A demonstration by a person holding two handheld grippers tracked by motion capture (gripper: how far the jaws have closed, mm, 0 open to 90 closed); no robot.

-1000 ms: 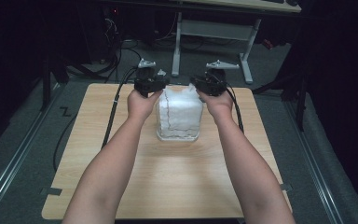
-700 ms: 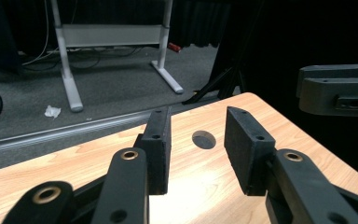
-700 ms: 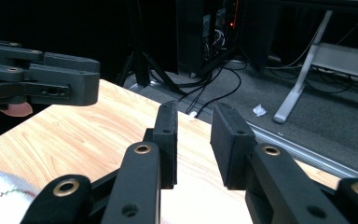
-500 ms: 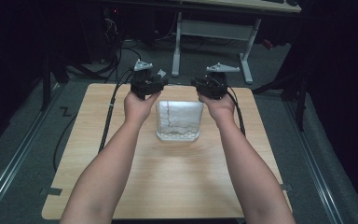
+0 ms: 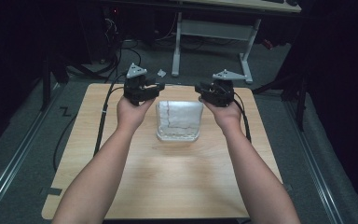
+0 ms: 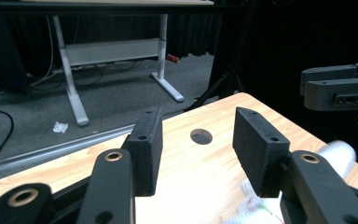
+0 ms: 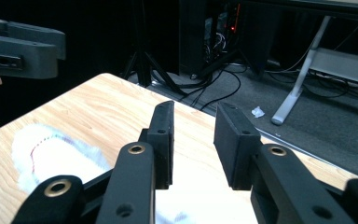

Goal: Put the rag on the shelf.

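A white cloth with a thin red line of stitching lies folded flat on the far half of the wooden table. My left gripper hovers just off its far left corner, jaws open and holding nothing. Open and empty too, my right gripper hangs off the far right corner. The cloth lies below and beside the right jaws. In the left gripper view the cloth is a blurred white patch at the bottom right.
A round hole pierces the table near its far edge. Beyond the table stands a desk with white legs, and a crumpled paper scrap lies on the floor. Black cables trail off the table's left side.
The cloth, held up at its far corners a second ago, has been laid down flat. Both grippers have opened, let go of it and drawn apart toward the far edge.
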